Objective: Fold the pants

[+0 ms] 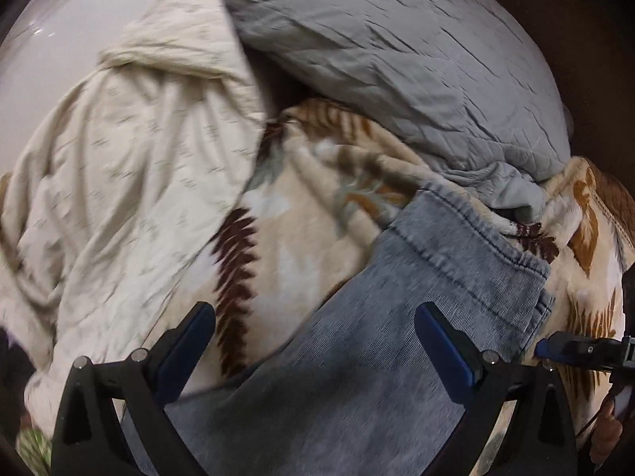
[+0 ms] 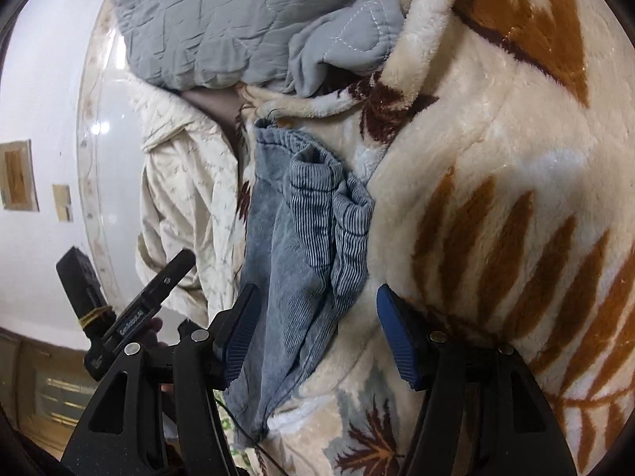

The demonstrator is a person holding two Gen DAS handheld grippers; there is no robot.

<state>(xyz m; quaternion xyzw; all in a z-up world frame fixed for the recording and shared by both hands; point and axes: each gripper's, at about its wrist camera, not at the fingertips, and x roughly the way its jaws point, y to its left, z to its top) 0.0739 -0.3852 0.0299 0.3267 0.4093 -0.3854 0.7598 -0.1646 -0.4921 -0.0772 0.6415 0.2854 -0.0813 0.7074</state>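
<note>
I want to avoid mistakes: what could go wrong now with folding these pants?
1. The blue-grey denim pants lie on a fluffy leaf-patterned blanket; the open right tool may pinch blanket too.
2. The open left tool may catch only one fabric layer.

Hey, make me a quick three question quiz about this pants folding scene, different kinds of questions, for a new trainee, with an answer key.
1. True or false: the left gripper is clamped on the jeans.
2. What do the jeans lie on? A) bare floor B) leaf-patterned blanket C) wooden chair
3. Fill in: the bedding bunched beyond the jeans' hem is a ___ quilt.

Key: 1 false, its jaws stand open above the denim. 2 B. 3 grey.
</note>
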